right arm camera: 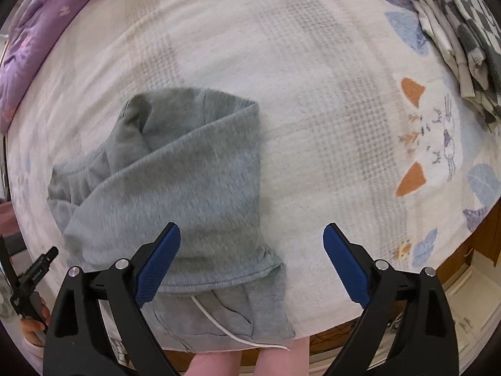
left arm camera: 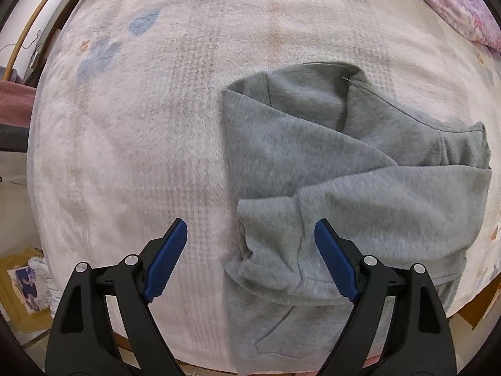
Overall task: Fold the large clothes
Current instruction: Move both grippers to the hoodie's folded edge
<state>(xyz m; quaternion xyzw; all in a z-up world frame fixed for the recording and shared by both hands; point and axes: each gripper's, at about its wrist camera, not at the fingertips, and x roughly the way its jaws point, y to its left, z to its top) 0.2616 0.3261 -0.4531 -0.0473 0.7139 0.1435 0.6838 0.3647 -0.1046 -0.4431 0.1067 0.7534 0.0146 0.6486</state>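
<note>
Grey hoodie point(left arm camera: 360, 169) folded on white blanket point(left arm camera: 141, 156).
Left gripper point(left arm camera: 250, 257) and right gripper point(right arm camera: 250, 260) above it, fingers spread, pinching nothing.

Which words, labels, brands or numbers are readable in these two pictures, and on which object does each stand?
None can be read.
White marks on the left tongs, seen at the edge of the right wrist view: too small and blurred.
Printed paper on the floor: blurred.
Grey hoodie and blanket: no text, only cartoon pictures.
</note>
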